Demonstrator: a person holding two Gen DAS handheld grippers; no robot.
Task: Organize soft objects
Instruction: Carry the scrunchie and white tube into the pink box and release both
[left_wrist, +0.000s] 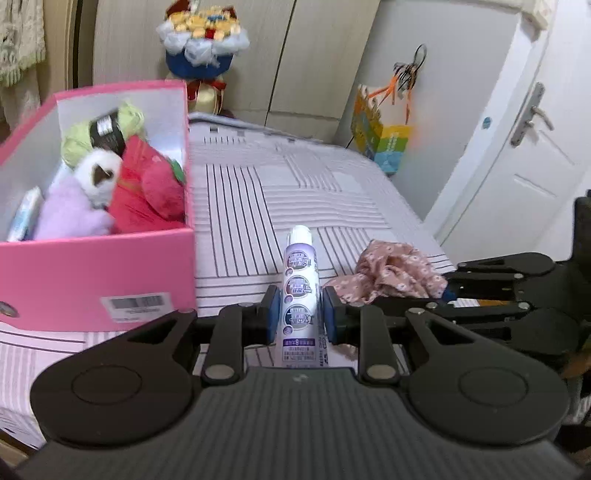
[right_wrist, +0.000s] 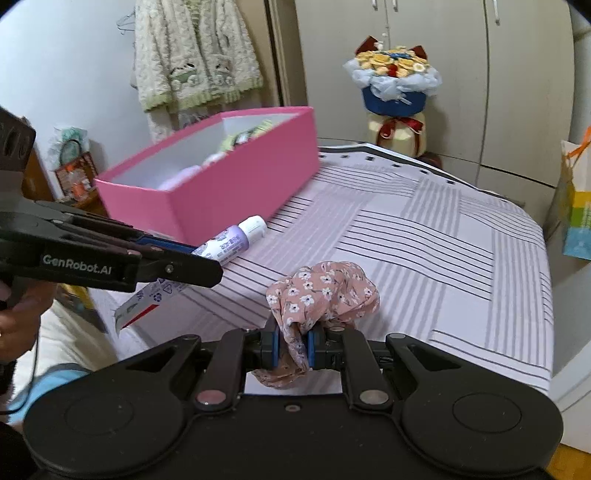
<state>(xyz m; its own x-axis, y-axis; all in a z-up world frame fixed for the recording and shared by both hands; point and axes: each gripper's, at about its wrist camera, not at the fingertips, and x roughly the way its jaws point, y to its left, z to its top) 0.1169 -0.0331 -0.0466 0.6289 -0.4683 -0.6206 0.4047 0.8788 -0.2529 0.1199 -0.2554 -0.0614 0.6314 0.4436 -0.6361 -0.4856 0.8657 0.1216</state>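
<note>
Box (left_wrist: 92, 273): pink, open-topped, on the bed's left side. Already holds a yarn ball (left_wrist: 103, 129), a white-and-lilac plush (left_wrist: 85, 192), a red plush (left_wrist: 147, 184) and a pale packet (left_wrist: 26, 214) against the left wall. Judged to be the collection point, since the soft goods are gathered there.

Left gripper (left_wrist: 298, 314): jaws pinching a tube (left_wrist: 298, 280) at mid-body, cap pointing forward and away. The right wrist view shows the tube's crimped tail sticking out behind the jaws. The mid-body hold keeps the tube balanced for carrying; it hangs above the bed, just right of the box's near corner.

Bed (left_wrist: 332, 192): striped cover, bare from the box across to the far right edge. Nothing loose seen lying on it.

Right gripper (right_wrist: 293, 349): jaws pinching a floral cloth (right_wrist: 325, 295) by a lower fold; the bulk bunches above and ahead of the pads, a tail droops below. A pinch on one fold is enough, as the fabric is limp and light.

Cloth position: off the cover, right of the tube, well apart from the box.

Stage, judged: both items in hand, neither in the box yet. The box opening lies to the left of both grippers.

Risk, judged: the cloth's loose tail may catch the box rim.
</note>
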